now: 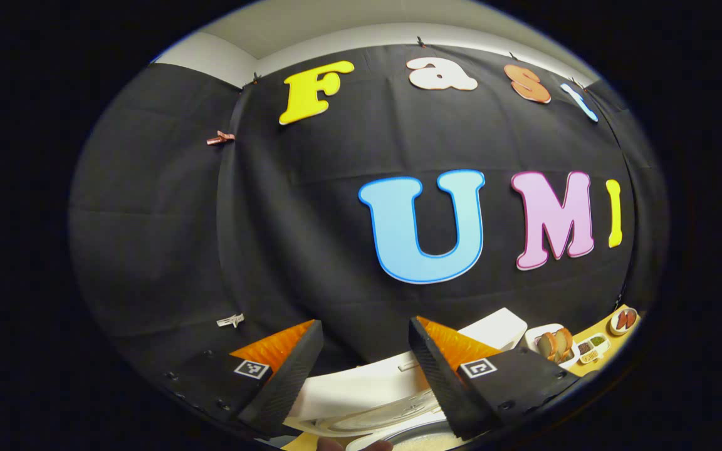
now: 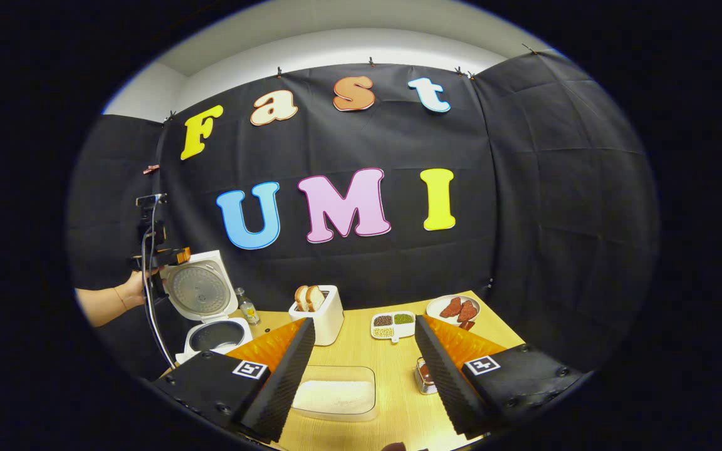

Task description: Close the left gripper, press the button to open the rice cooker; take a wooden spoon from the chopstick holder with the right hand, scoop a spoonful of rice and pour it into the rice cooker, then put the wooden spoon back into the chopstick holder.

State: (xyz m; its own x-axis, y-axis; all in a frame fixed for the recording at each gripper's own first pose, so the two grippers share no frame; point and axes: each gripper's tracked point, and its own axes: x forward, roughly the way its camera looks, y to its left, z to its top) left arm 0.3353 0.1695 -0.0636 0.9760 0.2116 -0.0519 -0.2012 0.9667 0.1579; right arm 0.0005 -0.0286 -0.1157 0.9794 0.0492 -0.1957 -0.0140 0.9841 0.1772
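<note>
The pale wooden surface (image 2: 392,376) is seen in the right gripper view, carrying everything within reach. At its far left the white rice cooker (image 2: 210,326) stands with its round lid (image 2: 201,289) already raised upright, so the button step is judged done and the dark inner pot is exposed for pouring. A hand (image 2: 129,289) holds the left tool (image 2: 170,257) just beside that lid, apparently lifted clear so the pot mouth is free. In the left gripper view the left tool (image 1: 364,369) is spread wide above the raised white lid (image 1: 361,388). The clear shallow rectangular container of white rice (image 2: 334,394) lies directly ahead of the right tool (image 2: 364,376), between its 2 fingers, which are spread apart and pinch nothing. Farther back stand a white toaster holding 2 bread slices (image 2: 317,316), a white divided dish of beans (image 2: 392,326) and a white plate of red sausages (image 2: 458,308). No wooden spoon or chopstick holder can be made out, so fetching the spoon is judged the next step
</note>
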